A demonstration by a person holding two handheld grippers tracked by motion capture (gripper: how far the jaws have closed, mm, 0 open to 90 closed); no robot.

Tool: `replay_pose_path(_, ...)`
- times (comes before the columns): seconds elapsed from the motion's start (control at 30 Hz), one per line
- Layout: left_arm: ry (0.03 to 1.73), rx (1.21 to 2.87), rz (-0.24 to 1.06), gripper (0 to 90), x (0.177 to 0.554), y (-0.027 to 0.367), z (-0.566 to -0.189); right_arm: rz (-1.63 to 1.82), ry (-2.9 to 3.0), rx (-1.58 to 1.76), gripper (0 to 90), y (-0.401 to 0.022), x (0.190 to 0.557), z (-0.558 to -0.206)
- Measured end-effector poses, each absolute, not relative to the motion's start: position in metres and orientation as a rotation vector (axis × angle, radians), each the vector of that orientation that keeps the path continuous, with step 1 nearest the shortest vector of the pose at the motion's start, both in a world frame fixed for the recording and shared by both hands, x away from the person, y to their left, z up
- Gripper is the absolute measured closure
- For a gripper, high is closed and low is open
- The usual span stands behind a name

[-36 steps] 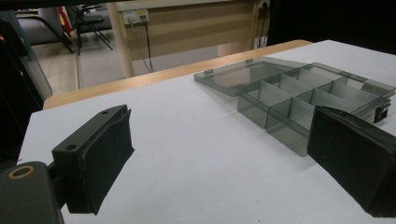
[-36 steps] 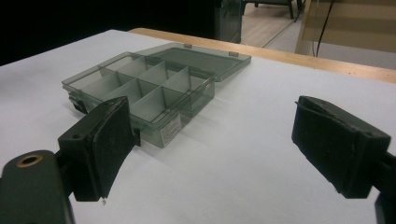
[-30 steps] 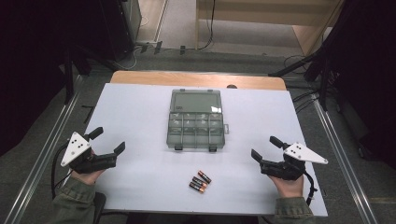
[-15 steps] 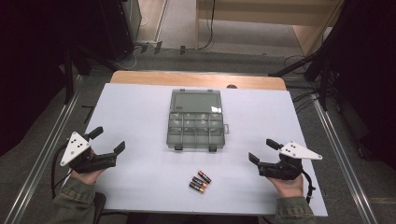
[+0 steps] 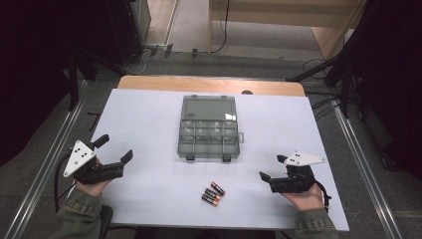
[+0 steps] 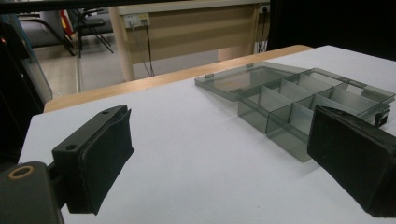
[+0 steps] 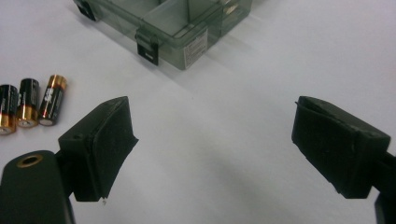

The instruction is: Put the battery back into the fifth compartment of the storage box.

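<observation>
A clear grey compartment box point(image 5: 209, 137) lies open mid-table, its lid point(image 5: 209, 106) flat behind it and its compartments empty as far as I can see. Three AA batteries point(image 5: 212, 194) lie side by side in front of it. My left gripper point(image 5: 114, 148) rests open at the table's left, holding nothing; its own view point(image 6: 219, 158) looks across bare table to the box point(image 6: 303, 100). My right gripper point(image 5: 272, 168) is open at the right, empty. Between its jaws point(image 7: 215, 135) is bare table, with the batteries point(image 7: 28, 105) to the left and the box's latch corner point(image 7: 173, 23) ahead.
The white tabletop point(image 5: 149, 124) ends in a wooden strip point(image 5: 209, 84) at the far edge. Metal rails run along both sides of the table point(image 5: 45, 159). Beyond lie floor, cables and dark furniture.
My right gripper has shifted slightly left and toward the near edge, closer to the batteries. The left gripper, box and batteries have stayed put.
</observation>
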State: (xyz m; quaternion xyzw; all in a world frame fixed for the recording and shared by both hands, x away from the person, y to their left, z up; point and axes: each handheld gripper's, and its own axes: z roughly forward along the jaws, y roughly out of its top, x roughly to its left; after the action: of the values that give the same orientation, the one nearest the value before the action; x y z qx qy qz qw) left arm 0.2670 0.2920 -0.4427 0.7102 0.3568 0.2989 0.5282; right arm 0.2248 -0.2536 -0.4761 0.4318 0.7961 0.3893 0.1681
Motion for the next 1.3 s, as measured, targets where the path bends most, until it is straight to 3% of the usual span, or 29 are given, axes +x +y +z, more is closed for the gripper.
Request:
replay_pose_path(0.7, 0.844, 1.682, 0.716, 7.0, 0.266, 0.293, -0.441, 0.841, 2.491, 1.216, 15.5, -0.217, 0.239, -0.466)
replay_pose_path(1.3, 0.837, 1.681, 0.721, 7.0, 0.267, 0.294, -0.441, 0.702, 2.673, 1.055, 15.2, -0.15, 0.247, -0.462)
